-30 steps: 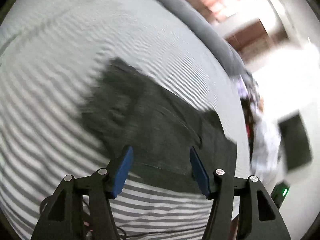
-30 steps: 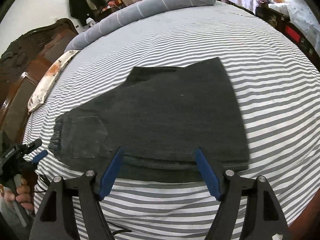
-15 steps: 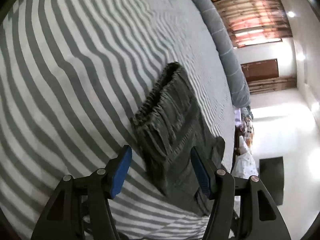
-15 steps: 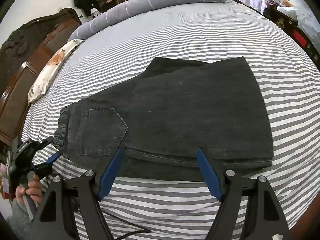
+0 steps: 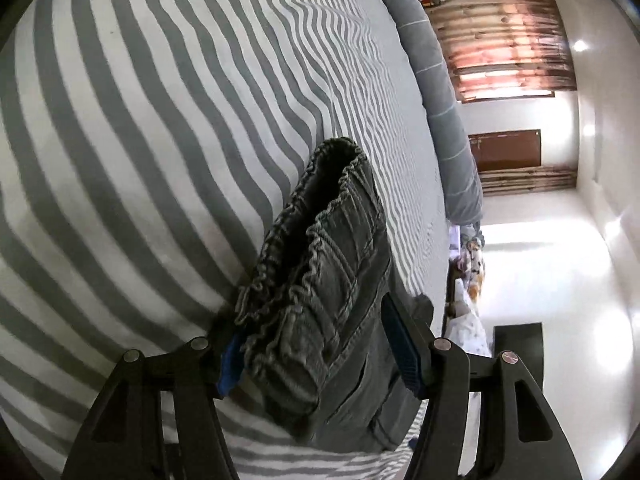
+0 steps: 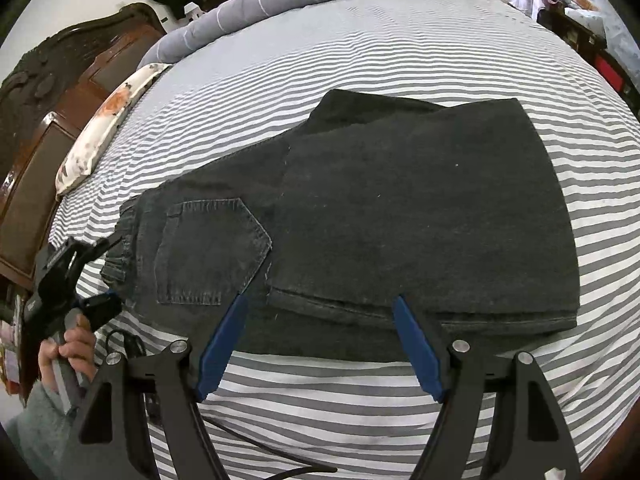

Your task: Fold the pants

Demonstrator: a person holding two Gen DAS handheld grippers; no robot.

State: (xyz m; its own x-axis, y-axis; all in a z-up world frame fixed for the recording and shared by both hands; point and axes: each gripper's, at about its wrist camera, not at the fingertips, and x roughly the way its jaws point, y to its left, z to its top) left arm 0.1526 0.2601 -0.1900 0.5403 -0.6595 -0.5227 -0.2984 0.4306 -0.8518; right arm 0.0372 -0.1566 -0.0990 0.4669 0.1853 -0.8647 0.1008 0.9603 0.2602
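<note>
Left gripper: jaws apart astride pants waistband, unclamped. Right gripper: open, empty, above near fold edge; striped bed bare all around.

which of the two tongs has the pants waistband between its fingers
The left tongs: the gathered waistband sits between its fingers. The right tongs hover open.

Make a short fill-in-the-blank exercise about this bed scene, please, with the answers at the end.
1. The dark grey denim pants lie on a bedsheet patterned with grey and white ____.
2. The left claw has the gathered ____ of the pants between its fingers.
3. The right claw hovers with its jaws ____ and holds nothing.
4. The back ____ of the pants faces up.

Answers: stripes; waistband; open; pocket
</note>
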